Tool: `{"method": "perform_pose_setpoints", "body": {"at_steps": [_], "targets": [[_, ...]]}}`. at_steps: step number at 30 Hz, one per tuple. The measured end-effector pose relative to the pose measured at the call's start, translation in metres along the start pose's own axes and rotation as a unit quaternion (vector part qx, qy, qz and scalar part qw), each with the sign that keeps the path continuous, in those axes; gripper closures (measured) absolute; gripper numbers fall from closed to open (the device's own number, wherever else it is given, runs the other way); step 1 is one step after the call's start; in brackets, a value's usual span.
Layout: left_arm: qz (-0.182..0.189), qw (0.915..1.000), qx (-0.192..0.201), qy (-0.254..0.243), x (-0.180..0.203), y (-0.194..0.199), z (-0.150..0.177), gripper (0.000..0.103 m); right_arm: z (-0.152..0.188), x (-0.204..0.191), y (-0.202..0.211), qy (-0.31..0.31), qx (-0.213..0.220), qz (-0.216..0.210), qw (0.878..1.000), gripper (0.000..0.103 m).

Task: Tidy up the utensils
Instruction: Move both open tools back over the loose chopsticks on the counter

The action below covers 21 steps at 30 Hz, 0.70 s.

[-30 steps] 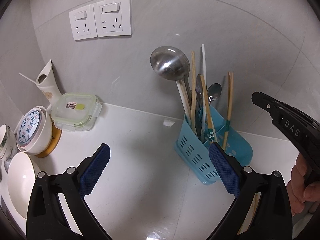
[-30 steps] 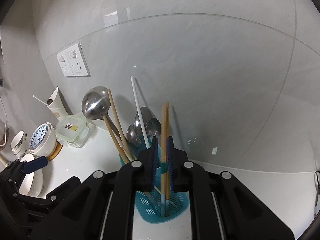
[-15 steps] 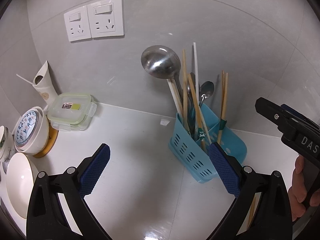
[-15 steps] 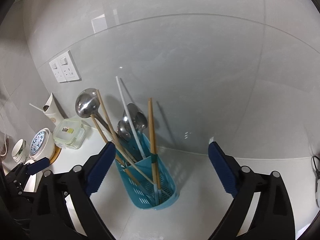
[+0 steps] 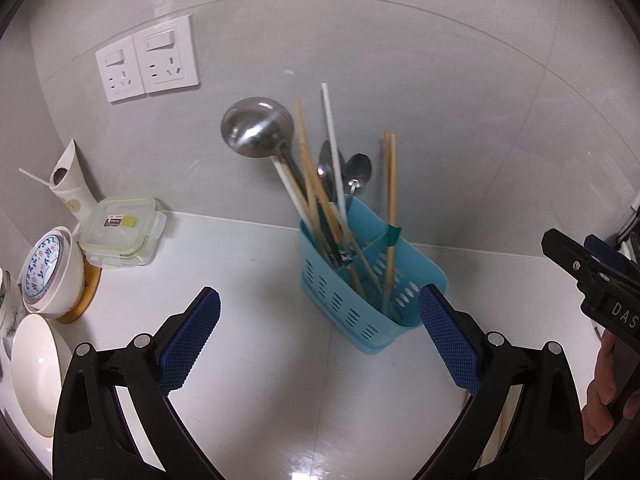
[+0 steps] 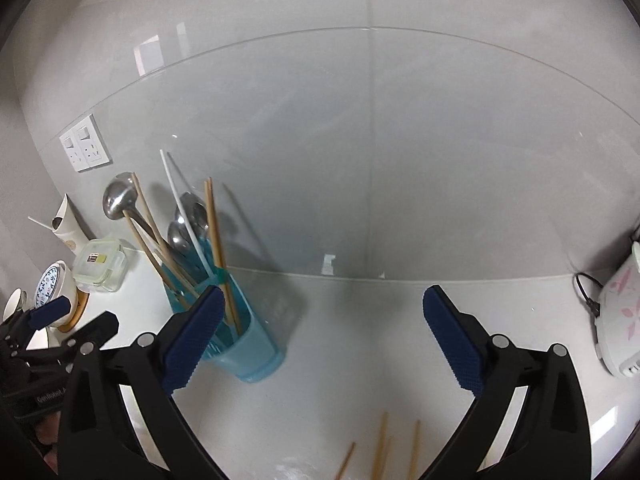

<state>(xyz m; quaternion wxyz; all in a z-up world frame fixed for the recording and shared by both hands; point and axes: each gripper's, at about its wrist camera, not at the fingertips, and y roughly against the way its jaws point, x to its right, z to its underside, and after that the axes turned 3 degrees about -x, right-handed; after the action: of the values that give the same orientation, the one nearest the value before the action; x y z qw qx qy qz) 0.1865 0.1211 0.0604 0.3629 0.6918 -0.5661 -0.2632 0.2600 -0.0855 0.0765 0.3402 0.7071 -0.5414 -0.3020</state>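
The right tool [image 6: 320,330] is hovering above the white counter [image 6: 360,340] with its blue-padded fingers spread wide and gripping nothing. At its six o'clock, near the bottom edge of the right wrist view, several loose wooden chopsticks [image 6: 380,456] are lying flat on the counter, apart from the rest. At its ten o'clock, the slotted blue plastic utensil caddy [image 6: 248,344] is standing near the grey wall.

The left tool [image 5: 318,340] is likewise released, fingers wide apart and empty, with the caddy sitting at its one o'clock, just past its right finger. The caddy is already carrying a steel ladle [image 5: 256,128], steel spoons [image 5: 358,170], a long white stick [image 5: 332,140], slanting wooden chopsticks [image 5: 316,188], and one upright pair of chopsticks bound with green tape [image 5: 390,196] in the compartment on its right side.

Judging from this, most utensils are stowed; the loose chopsticks on the counter are probably what remains to collect.
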Motion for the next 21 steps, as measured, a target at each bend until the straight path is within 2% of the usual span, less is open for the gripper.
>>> {"method": "perform_pose_setpoints", "body": {"at_steps": [8,21], "targets": [[0.028,0.9991,-0.016,-0.029,0.033,0.008,0.019,0.006,0.036,0.040,0.013,-0.009,-0.027,0.038,0.999,0.008],[0.053,0.9936,-0.059,-0.081,0.083,0.004,0.075,0.006,0.099,0.084,0.033,-0.032,-0.066,0.062,0.995,0.008]]}}
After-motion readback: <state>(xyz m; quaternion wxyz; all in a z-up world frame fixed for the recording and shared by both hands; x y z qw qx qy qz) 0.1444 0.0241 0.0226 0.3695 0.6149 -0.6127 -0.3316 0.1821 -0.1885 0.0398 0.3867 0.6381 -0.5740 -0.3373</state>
